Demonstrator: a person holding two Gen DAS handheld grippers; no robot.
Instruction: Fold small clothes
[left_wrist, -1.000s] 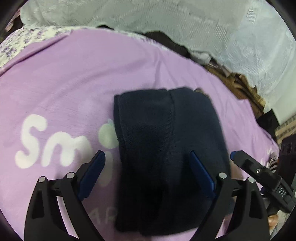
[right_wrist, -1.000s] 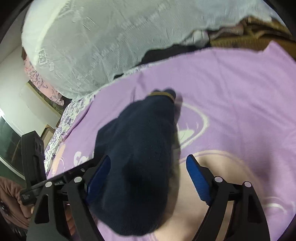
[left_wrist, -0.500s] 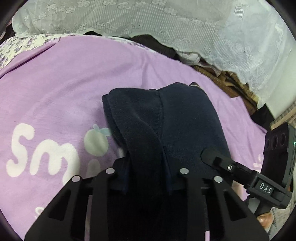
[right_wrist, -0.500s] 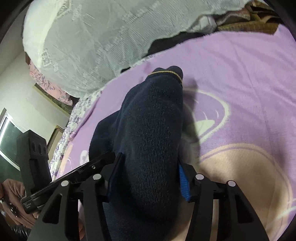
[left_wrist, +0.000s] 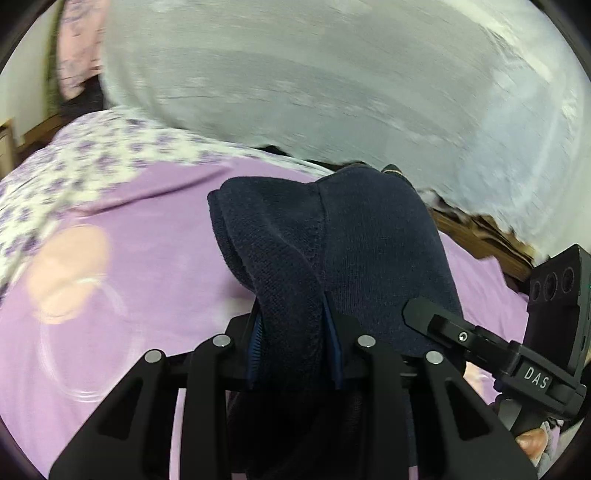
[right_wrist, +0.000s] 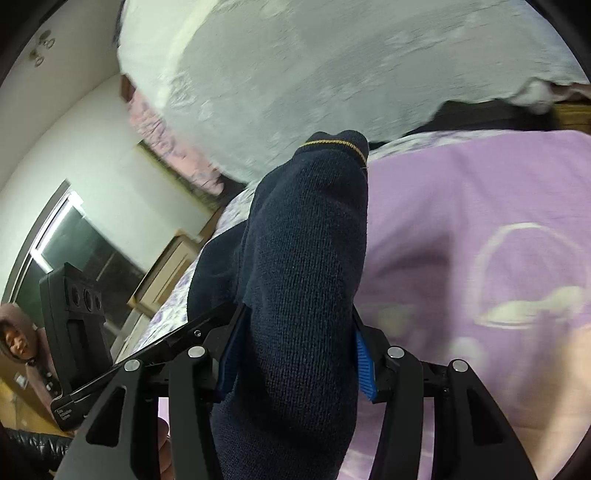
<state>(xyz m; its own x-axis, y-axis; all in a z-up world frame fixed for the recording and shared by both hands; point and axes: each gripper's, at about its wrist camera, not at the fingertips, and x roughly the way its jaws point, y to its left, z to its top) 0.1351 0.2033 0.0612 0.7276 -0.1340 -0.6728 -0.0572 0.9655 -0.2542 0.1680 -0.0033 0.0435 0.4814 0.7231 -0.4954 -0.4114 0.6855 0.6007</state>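
Both the left gripper (left_wrist: 293, 350) and right gripper (right_wrist: 295, 354) are clamping the navy knit garment (left_wrist: 332, 258), lifting it above the purple blanket (left_wrist: 147, 240); the fold appears partly done, laying down pending.

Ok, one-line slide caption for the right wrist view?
Right gripper clamped on a navy knit garment, lifted above the purple blanket.

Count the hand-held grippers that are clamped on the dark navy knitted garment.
2. The left hand-held gripper pinches the dark navy knitted garment at its near edge; the right hand-held gripper clamps it beside that, above the purple printed blanket.
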